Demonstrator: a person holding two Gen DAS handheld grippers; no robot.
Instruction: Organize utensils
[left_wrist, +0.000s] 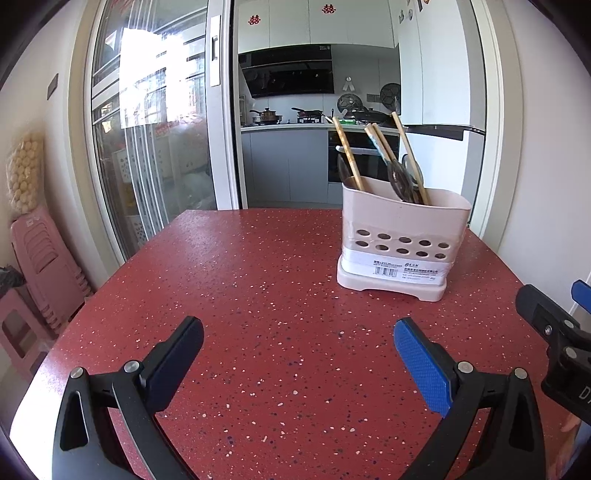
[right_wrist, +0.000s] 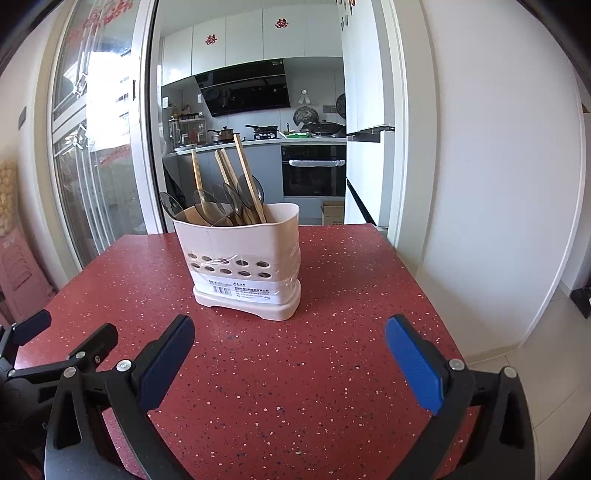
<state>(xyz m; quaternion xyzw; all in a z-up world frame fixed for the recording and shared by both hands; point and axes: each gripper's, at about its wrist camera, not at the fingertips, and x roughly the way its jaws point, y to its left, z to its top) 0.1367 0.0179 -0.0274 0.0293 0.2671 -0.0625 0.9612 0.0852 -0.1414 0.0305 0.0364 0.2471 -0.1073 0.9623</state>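
both the left gripper (left_wrist: 298, 334) and right gripper (right_wrist: 290, 330) hover spread and empty; the utensil holder (right_wrist: 242, 264), ahead of the right jaws, already stands chopsticks (right_wrist: 248, 177) and spoons (right_wrist: 207, 208) upright, likely finished.

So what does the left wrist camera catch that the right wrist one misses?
Only the left wrist view shows the stacked pink stools by the wall. Only the right wrist view shows the cardboard box on the kitchen floor. Both show the utensil holder with chopsticks and spoons on the red table, both grippers open.
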